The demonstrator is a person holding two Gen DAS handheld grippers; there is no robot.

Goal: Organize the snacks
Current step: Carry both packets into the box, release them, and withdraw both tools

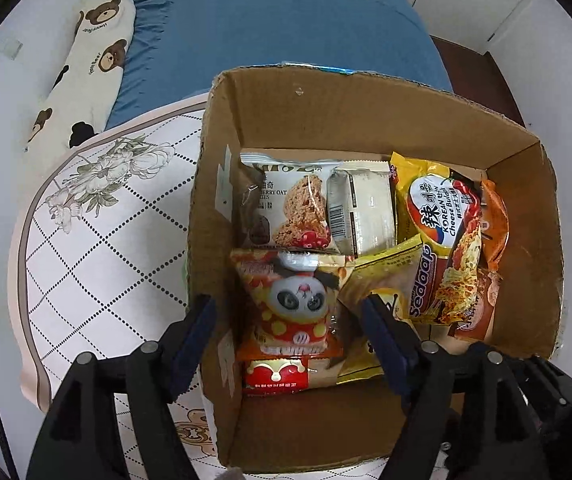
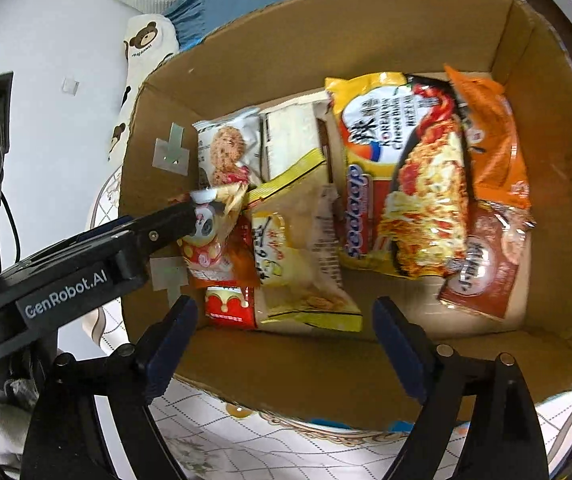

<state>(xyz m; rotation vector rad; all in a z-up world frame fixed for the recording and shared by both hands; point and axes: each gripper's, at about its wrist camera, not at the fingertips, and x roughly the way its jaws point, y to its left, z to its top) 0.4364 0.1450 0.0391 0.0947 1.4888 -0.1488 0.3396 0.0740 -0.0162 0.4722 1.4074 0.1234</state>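
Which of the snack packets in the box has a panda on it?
The red-and-yellow panda packet, at the box's left side, below the oat cookie packet. No other packet shows an animal.

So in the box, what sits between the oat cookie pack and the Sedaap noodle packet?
A pale cream packet with a barcode lies between the oat cookie pack and the Sedaap noodle packet; the left wrist view shows it best.
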